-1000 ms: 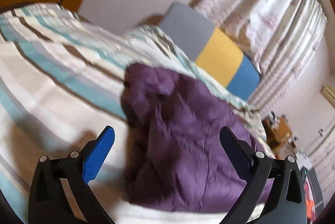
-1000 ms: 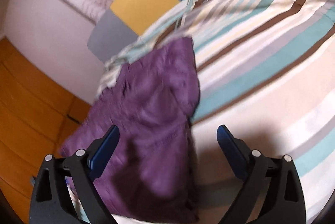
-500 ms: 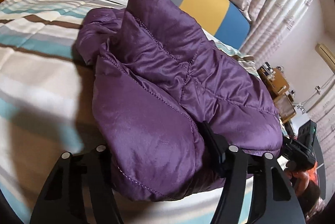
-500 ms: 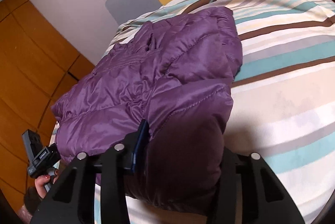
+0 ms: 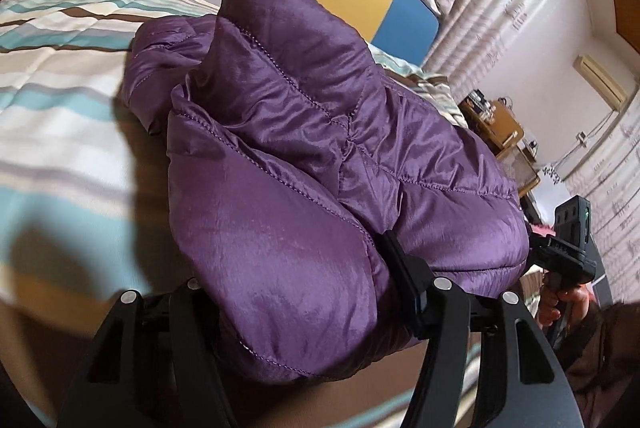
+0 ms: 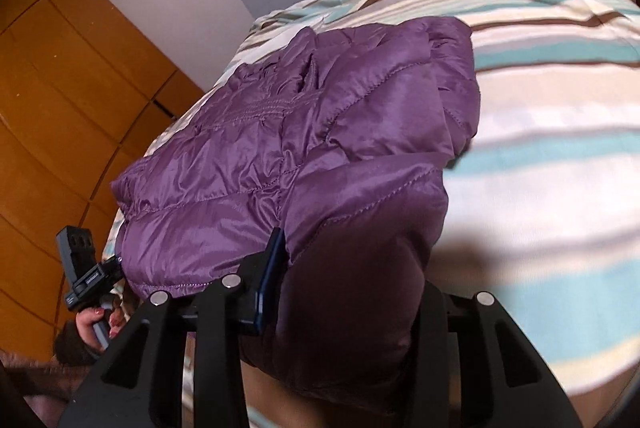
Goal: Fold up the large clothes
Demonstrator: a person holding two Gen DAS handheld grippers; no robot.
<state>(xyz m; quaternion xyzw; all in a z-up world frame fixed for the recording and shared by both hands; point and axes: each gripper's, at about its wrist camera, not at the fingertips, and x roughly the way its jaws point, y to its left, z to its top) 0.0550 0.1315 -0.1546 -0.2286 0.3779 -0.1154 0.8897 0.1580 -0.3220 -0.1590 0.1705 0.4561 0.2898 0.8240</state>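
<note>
Left gripper (image 5: 304,292) and right gripper (image 6: 344,292) each clamping purple jacket (image 5: 304,148) corners; striped duvet (image 6: 540,148) beyond

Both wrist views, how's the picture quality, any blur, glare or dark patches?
Left wrist view: the purple jacket is sharp with soft sheen on its folds, while the striped bedspread at the left edge smears and bends from the fisheye. Right wrist view: the jacket's near fold falls into deep shadow at the right hand-held gripper, and the bedspread at right is washed out and blurred.
</note>
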